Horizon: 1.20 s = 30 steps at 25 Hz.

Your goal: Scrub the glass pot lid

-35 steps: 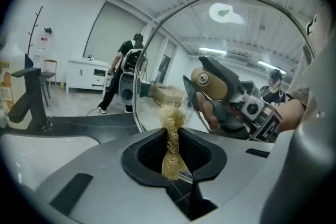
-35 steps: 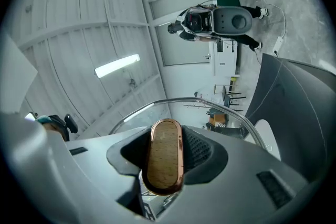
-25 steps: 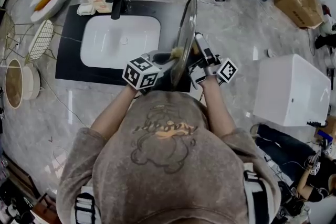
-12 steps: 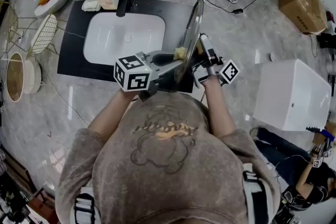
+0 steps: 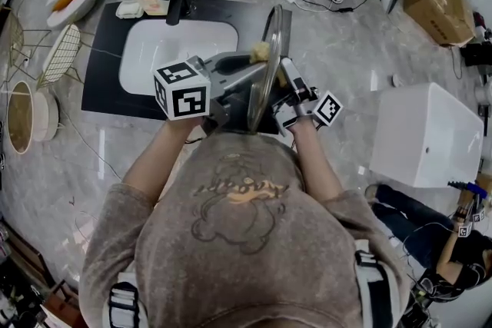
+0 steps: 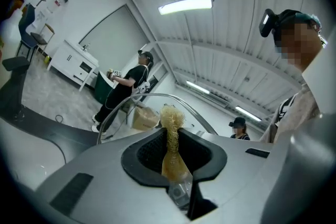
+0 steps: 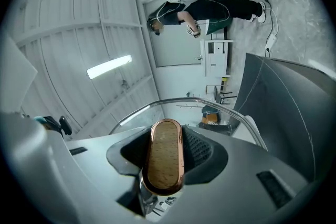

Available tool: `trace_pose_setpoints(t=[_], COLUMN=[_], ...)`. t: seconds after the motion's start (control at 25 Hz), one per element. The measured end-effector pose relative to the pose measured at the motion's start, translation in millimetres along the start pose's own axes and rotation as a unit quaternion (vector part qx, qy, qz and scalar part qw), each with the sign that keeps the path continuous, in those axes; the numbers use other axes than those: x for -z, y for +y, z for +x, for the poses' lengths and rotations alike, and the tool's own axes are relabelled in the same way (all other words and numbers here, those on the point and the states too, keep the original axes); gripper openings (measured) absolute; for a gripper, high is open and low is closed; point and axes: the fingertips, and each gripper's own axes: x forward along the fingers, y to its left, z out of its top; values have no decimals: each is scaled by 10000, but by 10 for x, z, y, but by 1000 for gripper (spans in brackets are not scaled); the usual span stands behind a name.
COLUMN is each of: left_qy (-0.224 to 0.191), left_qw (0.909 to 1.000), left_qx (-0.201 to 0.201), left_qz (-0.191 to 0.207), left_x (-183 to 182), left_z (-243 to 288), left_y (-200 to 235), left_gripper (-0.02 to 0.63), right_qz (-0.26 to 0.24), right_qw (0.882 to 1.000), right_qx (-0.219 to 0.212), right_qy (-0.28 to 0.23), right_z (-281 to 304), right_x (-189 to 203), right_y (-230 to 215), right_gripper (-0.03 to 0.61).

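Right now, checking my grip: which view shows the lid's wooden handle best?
Right gripper view: the wooden handle sits centred, clamped in the right gripper. Head view shows the glass lid edge-on, handle unseen; left gripper view, only its rim.

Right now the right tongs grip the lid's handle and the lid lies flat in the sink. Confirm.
Wrong: the lid is not flat in the sink; the head view shows it held up on edge. The right tongs do grip its handle.

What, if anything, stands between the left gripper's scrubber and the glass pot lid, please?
Nothing visible does: the scrubber in the left gripper appears to touch the glass pot lid, held by the right gripper.
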Motion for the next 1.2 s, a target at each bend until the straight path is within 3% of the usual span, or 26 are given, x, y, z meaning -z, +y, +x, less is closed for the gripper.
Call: trace_pose_setpoints(t=[0.48,0.72,1.0,1.2], left_qy=[-264,60,785,1073], left_qw=[9970,9955,9900,9876], left_qx=[-723,-941,-1131,-1095], left_qz=[68,-10,318,342], left_x=[-176,14,435,711], left_z=[108,218,354,335], left_y=[580,875,1087,1089], left_gripper=[74,74,74,74], right_qz=[39,75,15,7], right_qw=[9994,9994,9995,9995], right_qx=[-163,-262,-285,-302], right_qy=[286,225,136,27], right_z=[30,28,35,29], right_x=[224,231,123,93], right_y=[134,210,248,228], right_gripper=[172,172,172,172])
